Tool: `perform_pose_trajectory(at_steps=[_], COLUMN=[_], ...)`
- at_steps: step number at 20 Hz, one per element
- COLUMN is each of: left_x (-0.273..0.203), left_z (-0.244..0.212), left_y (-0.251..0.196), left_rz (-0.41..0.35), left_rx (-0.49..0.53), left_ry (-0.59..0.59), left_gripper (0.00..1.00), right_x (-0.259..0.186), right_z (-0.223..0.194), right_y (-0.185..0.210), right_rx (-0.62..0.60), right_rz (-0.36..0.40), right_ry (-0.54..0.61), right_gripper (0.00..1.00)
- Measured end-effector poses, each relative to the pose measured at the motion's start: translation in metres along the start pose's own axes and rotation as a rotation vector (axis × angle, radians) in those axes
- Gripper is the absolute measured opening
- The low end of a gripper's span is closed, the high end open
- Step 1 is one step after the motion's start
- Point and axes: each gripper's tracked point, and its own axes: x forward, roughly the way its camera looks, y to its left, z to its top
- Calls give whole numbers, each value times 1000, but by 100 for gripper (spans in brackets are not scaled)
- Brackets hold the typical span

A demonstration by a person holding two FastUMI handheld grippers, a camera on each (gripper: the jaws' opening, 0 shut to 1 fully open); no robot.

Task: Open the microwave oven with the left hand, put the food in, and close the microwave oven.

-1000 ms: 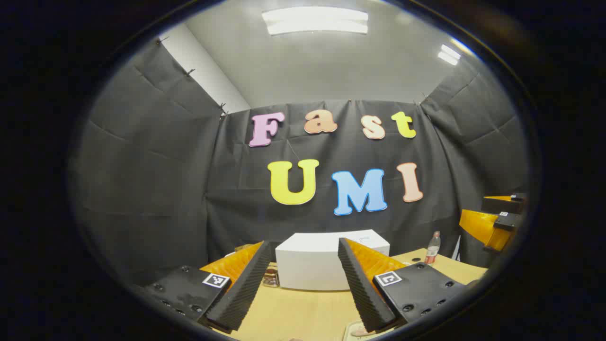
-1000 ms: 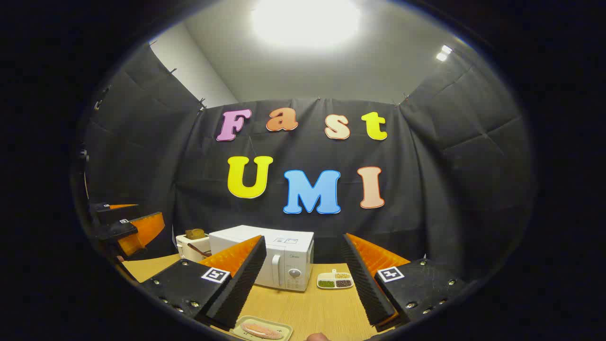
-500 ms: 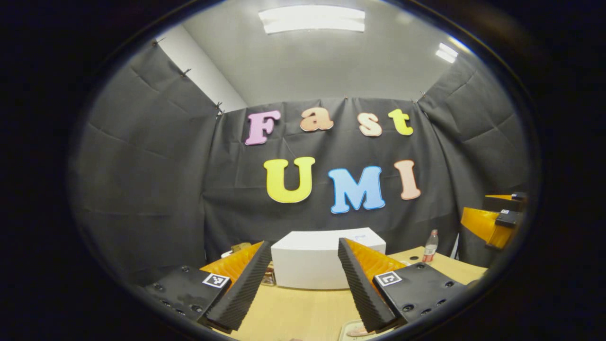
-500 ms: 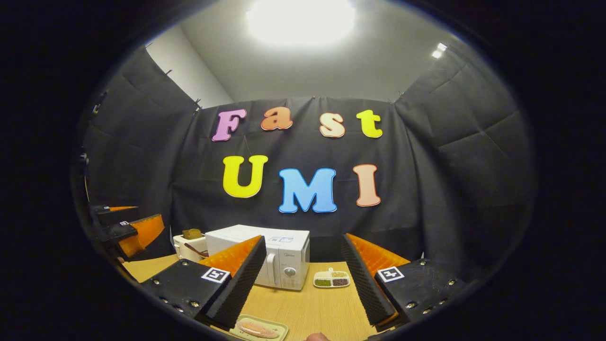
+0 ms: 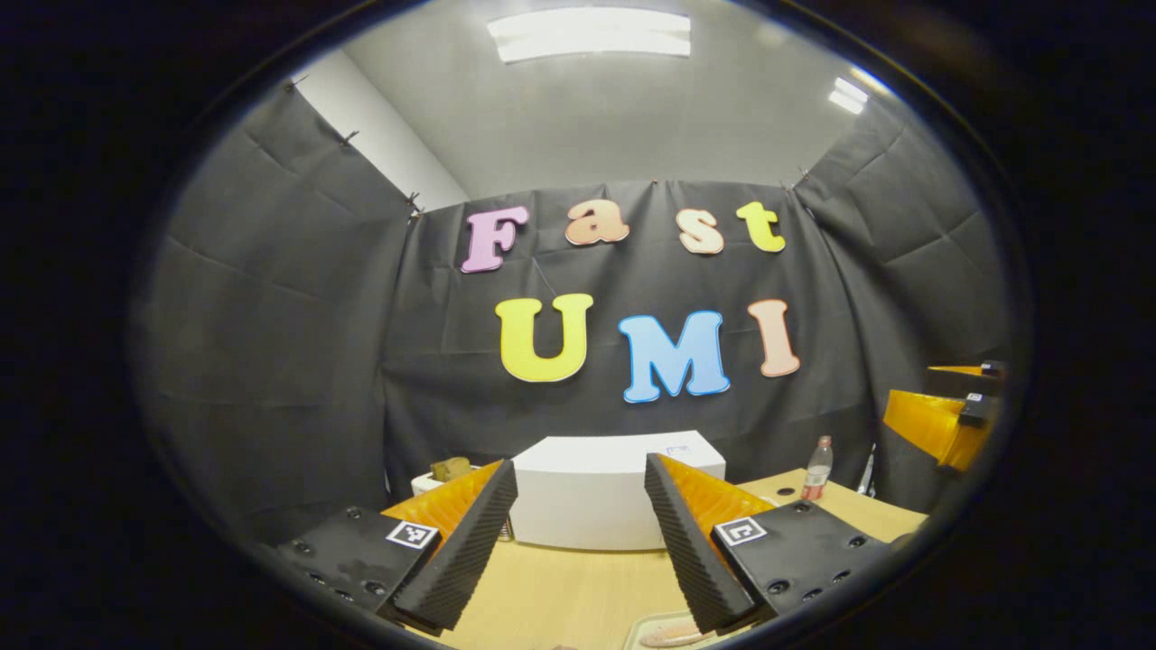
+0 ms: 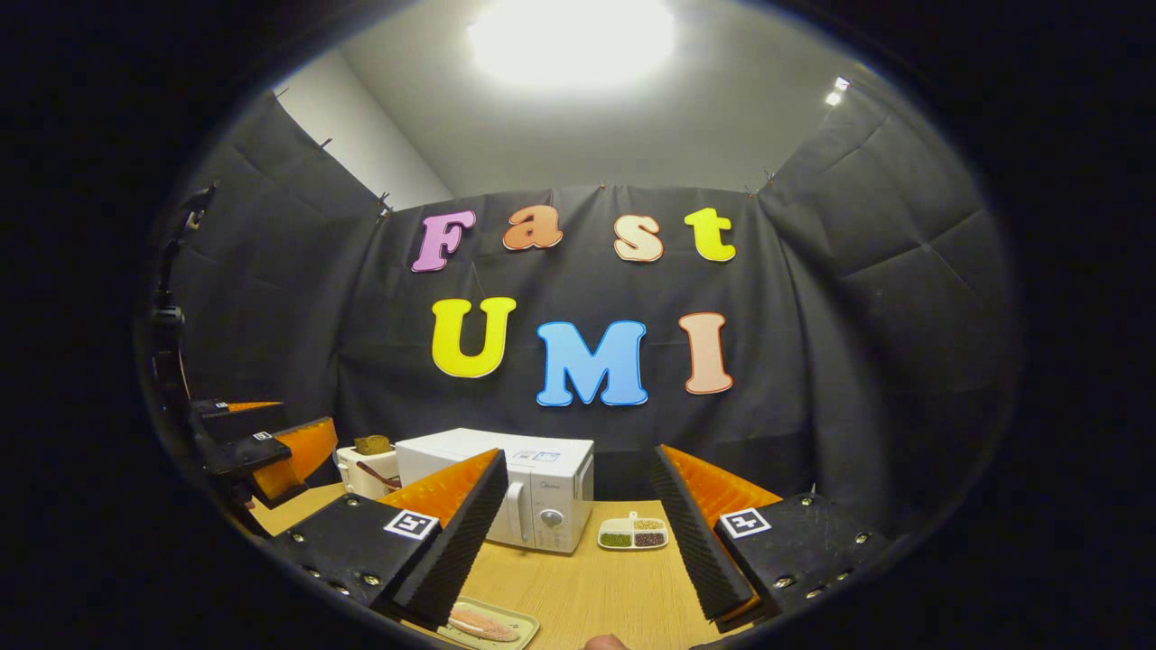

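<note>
Black cloth walls enclose a light wooden table (image 6: 596,587) under bright ceiling lamps.

Nearest, at the bottom of the left gripper view, the left gripper (image 5: 578,542) is held level and points straight ahead. Its jaws stand wide apart and hold nothing. At the bottom of the right gripper view, the right gripper (image 6: 578,542) takes the same level pose, also wide and empty. Each gripper also appears at the side edge of the other's view, so the two are held well apart.

Just below the right gripper, at the lower centre of the frame, the food (image 6: 477,623) lies on a shallow tray (image 6: 522,622) near the table's front edge.

Farther back at the centre stands the microwave oven (image 6: 506,487), door closed. Its vertical handle (image 6: 517,511) sits just left of the control dial. A small divided dish (image 6: 632,533) lies just beside it on the right, and a toaster (image 6: 366,469) stands on the left.

Step in hand, as judged: bring the left gripper to the door.
1. Keep the jaws wide until they straddle the handle.
2. Approach from the front, square to the door.
3. Close on the handle, then pull along the door's arc; a straight pull may drag the oven.
4. Keep the right gripper clear of the door's swing.
</note>
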Motion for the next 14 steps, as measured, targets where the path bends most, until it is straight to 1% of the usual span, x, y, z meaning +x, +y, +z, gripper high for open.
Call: perform_pose_trajectory(at_steps=[2,4,6,7,9,10,14], left_x=[10,23,41,51,72,84,127], left_z=[-4,-8,-16,-20,-27,-32,-51], left_y=[-7,-15,-20,-23,-31,-34,-56], left_rz=[1,-11,-17,-24,-47,-64,-139], left_rx=[10,7,-5,-12,-26,-30,-28], left_ry=[-6,-3,5,8,9,11,13], left_gripper=[95,97,97,95,94,95,95], right_x=[1,2,2,5,10,11,15], right_z=[-5,-6,-1,0,-2,-2,6], right_y=[-5,-15,-22,-26,-35,-38,-47], right_rx=[26,35,34,27,11,9,-21], right_rz=[10,-6,-22,-34,-69,-87,-171], right_ry=[15,29,17,9,17,22,4], right_gripper=[97,98,98,98,98,98,98])
